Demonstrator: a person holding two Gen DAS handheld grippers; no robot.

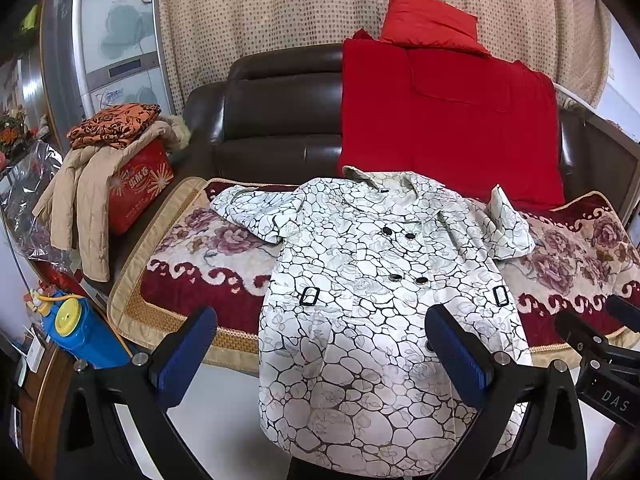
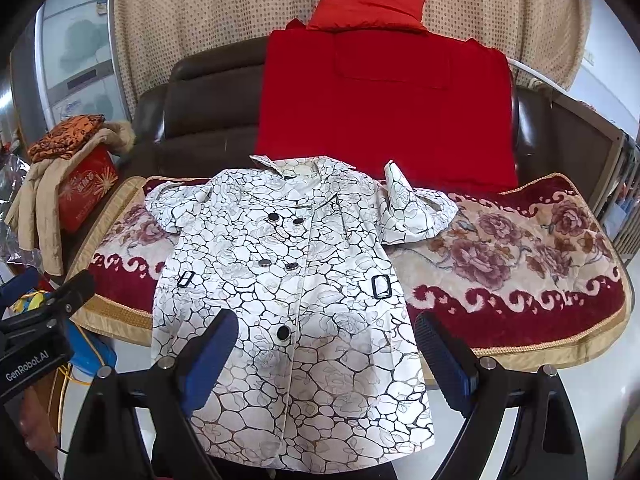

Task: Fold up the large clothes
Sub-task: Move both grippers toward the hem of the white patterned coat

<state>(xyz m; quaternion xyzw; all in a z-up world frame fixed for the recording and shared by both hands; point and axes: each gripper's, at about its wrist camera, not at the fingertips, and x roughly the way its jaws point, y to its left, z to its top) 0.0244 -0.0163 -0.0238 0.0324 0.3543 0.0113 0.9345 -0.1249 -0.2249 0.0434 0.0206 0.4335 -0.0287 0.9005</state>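
On the sofa seat, over the flowered red and cream cover (image 1: 188, 248), a white coat with a black crackle print (image 1: 360, 280) lies spread face up, buttoned, with the collar (image 2: 296, 168) toward the sofa back and the hem hanging over the front edge of the seat. Its two short sleeves lie out to the sides, both a little crumpled; the sleeve (image 2: 416, 208) toward the right end of the seat is partly turned up. Red cushions (image 1: 448, 120) lean on the sofa back just behind the collar.

The left tool (image 1: 320, 352) hovers above the lower part of the coat with jaws wide apart and nothing between them. The right tool (image 2: 324, 352) is the same, wide and empty, above the hem area.

The folding seems not yet begun. A good first step, I think, is to bring each sleeve inward over the chest. For this, each tool should come down on the outer edge of its own sleeve, close on one layer of cloth only, and carry it flat across. The turned-up sleeve should be smoothed first, otherwise the wrinkle will stay inside the fold. The hanging hem may pull the coat off the front edge, so lift gently.
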